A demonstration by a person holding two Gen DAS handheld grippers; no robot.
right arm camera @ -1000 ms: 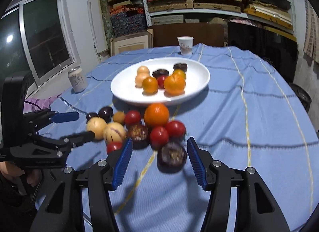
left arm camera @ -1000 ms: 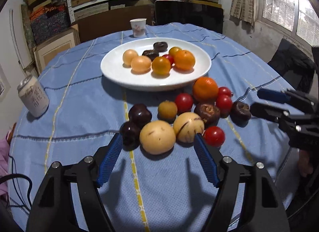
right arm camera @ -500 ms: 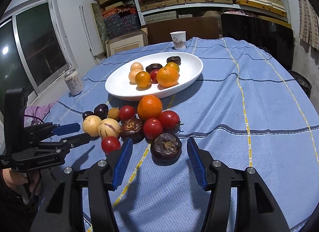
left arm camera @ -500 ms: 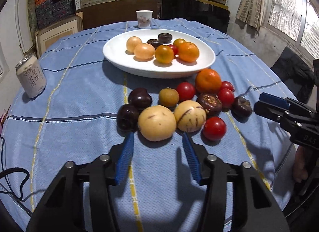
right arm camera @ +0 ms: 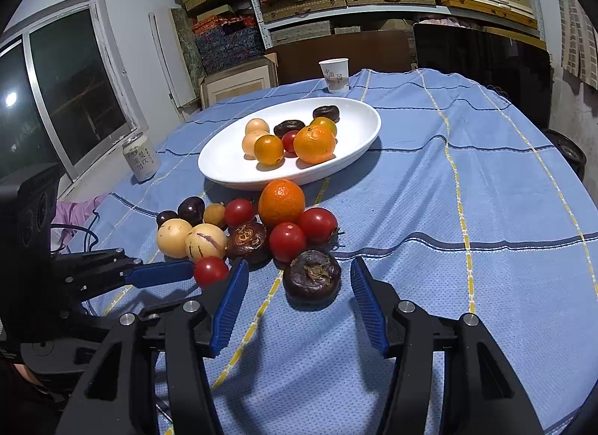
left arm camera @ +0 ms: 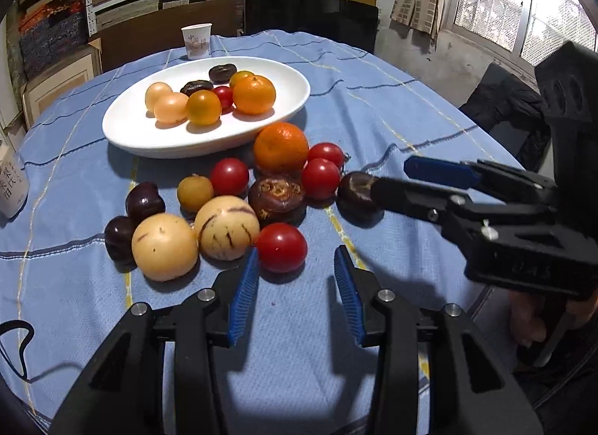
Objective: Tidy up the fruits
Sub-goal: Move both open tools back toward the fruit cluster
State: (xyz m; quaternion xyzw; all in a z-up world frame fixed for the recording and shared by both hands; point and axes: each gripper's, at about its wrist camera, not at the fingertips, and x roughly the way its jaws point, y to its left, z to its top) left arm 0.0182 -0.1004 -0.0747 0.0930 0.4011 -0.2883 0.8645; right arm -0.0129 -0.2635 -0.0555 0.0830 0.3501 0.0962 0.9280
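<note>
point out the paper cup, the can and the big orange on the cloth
paper cup point(right arm camera: 335, 75), right wrist view, front wall
can point(right arm camera: 140, 159), right wrist view, label
orange point(left arm camera: 281, 146), left wrist view, top

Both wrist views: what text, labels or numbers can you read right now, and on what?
"中国" in red, on the paper cup; the smaller print under it is too small to read.
Large dark Chinese characters on the white can; too blurred to quote.
Embossed letters, maybe "DAS", on the right hand-held gripper body in the left wrist view; not clearly legible.
Nothing else carries readable text.
</note>
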